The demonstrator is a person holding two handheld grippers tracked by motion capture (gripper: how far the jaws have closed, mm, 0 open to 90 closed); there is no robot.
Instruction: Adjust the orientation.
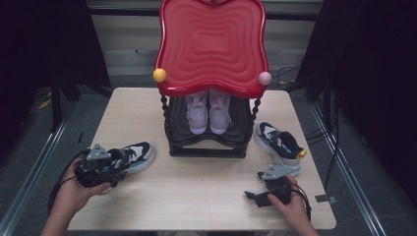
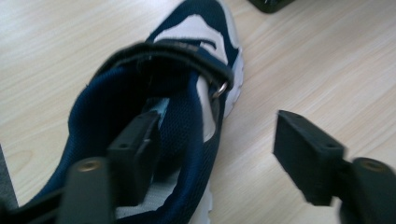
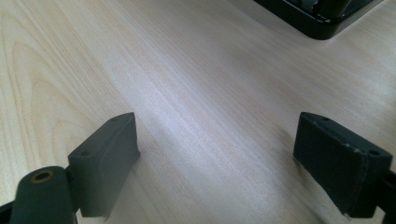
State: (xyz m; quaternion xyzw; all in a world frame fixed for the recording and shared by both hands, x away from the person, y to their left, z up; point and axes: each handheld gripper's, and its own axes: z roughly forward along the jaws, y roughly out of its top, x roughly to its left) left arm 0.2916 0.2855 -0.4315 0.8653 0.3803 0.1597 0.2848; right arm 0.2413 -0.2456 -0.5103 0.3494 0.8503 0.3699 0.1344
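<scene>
A navy and white shoe (image 1: pixel 139 153) lies on its sole at the left of the wooden table (image 1: pixel 196 191), toe toward the rack. My left gripper (image 1: pixel 121 162) is at its heel end. In the left gripper view one jaw of the left gripper (image 2: pixel 215 135) reaches down inside the shoe (image 2: pixel 187 42) behind the strap. The other jaw stands outside over the table, with a gap to the shoe's side. A matching shoe (image 1: pixel 280 142) lies at the right of the rack. My right gripper (image 1: pixel 256 197) rests near the front right with open jaws (image 3: pixel 215 135) over bare wood.
A two-level rack stands at the table's back middle, with a red wavy top tray (image 1: pixel 211 44) and a black lower shelf (image 1: pixel 206 147) that holds a pair of pink shoes (image 1: pixel 209 113). Its black base (image 3: pixel 317 18) shows ahead of the right gripper.
</scene>
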